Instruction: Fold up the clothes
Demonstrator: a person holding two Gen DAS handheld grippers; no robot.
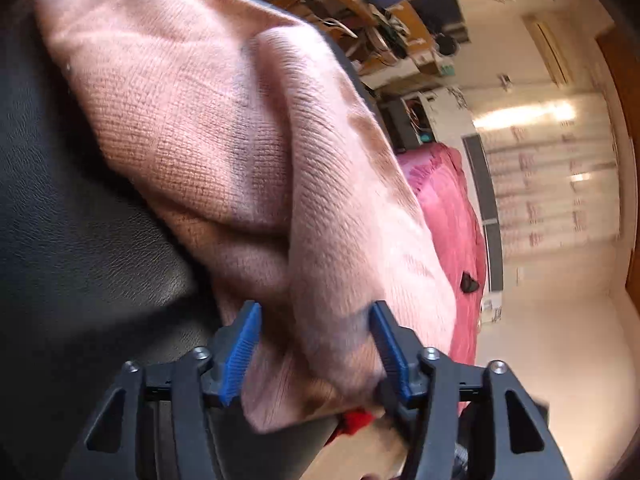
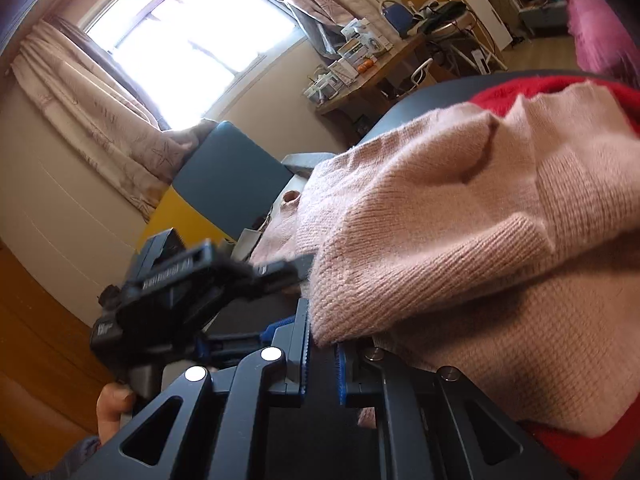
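A pale pink knit sweater (image 1: 208, 120) lies bunched on a black leather surface (image 1: 72, 240). My left gripper (image 1: 314, 340) stands open, its blue pads either side of a thick fold of the sweater. In the right wrist view the pink sweater (image 2: 460, 240) drapes over a red garment (image 2: 540, 88). My right gripper (image 2: 322, 356) has its blue pads close together on the sweater's lower edge. The left gripper's body (image 2: 180, 280) shows there too, held by a hand (image 2: 112, 404), its fingertips hidden in the knit.
A magenta bedspread (image 1: 448, 208) lies beyond the sweater. A cluttered wooden desk (image 2: 380, 64) stands by a bright window (image 2: 192, 36) with curtains. A teal and yellow panel (image 2: 224, 192) sits near the surface's far edge. A scrap of red cloth (image 1: 356, 420) shows below the sweater.
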